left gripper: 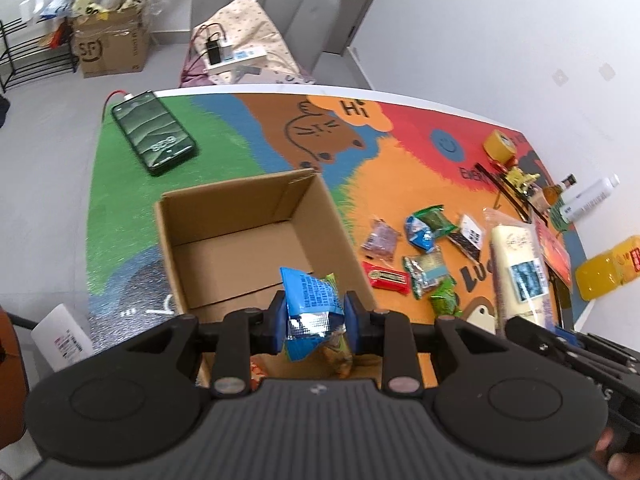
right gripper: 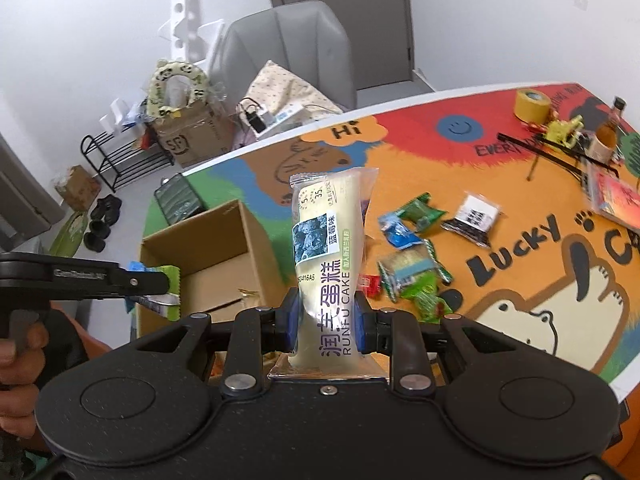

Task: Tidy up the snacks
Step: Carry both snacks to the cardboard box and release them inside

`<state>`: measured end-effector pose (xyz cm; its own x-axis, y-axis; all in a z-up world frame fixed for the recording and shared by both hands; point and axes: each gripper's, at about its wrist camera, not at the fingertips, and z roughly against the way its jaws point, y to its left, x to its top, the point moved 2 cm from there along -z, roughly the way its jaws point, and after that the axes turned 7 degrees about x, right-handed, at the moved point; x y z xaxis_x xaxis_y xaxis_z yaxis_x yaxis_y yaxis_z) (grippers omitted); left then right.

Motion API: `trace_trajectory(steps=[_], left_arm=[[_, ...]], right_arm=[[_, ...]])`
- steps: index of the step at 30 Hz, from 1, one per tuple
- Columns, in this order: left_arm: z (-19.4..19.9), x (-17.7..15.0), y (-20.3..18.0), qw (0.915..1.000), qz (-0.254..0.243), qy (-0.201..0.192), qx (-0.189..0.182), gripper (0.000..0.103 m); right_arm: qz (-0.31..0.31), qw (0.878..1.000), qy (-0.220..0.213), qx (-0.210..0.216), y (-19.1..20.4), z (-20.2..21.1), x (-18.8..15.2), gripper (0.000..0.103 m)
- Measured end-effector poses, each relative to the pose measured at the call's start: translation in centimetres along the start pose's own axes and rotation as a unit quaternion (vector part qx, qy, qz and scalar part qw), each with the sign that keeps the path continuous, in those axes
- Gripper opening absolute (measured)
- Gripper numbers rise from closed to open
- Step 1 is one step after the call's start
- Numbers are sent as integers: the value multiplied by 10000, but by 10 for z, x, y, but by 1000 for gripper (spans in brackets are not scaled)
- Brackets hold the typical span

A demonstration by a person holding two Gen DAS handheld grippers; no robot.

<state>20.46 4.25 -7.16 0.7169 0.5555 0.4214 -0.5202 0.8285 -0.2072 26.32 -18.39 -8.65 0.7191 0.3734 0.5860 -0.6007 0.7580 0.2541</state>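
Note:
My left gripper [left gripper: 315, 322] is shut on a blue snack packet [left gripper: 312, 300], with a green packet [left gripper: 336, 356] pressed against it. It hangs over the near wall of an open cardboard box [left gripper: 240, 200]. The box's floor shows bare. My right gripper [right gripper: 328, 328] is shut on a long pale cake packet [right gripper: 332, 248], held upright above the table, right of the box [right gripper: 224, 236]. In the right wrist view the left gripper [right gripper: 160, 283] shows from the side at the box's near left corner. Several loose snack packets [right gripper: 412, 240] lie on the colourful mat, right of the box.
A phone [left gripper: 154, 136] on a red cable lies on the green part of the mat [left gripper: 120, 220] behind the box. A yellow tape roll [left gripper: 498, 144], bottles [left gripper: 592, 196] and small clutter fill the far right. A grey chair [left gripper: 272, 8] stands behind the table.

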Motion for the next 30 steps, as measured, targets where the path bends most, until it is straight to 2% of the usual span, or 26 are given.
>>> trace_trajectory(steps=[6, 10, 13, 24, 30], left_arm=[[-6, 1, 14, 9997, 168, 37, 153, 29], [-10, -1, 23, 9980, 278, 16, 561, 31], [-9, -2, 33, 9975, 427, 66, 557, 33], [15, 2, 67, 9938, 834, -52, 734, 55], [24, -1, 83, 9922, 947, -35, 813, 63]], right_arm=[[144, 9998, 55, 97, 15, -7, 6, 25], [305, 9993, 93, 209, 27, -15, 11, 25], [431, 9984, 136, 326, 38, -21, 14, 25], [742, 9939, 422, 705, 74, -52, 16, 25], [791, 9910, 646, 864, 90, -74, 9, 25]])
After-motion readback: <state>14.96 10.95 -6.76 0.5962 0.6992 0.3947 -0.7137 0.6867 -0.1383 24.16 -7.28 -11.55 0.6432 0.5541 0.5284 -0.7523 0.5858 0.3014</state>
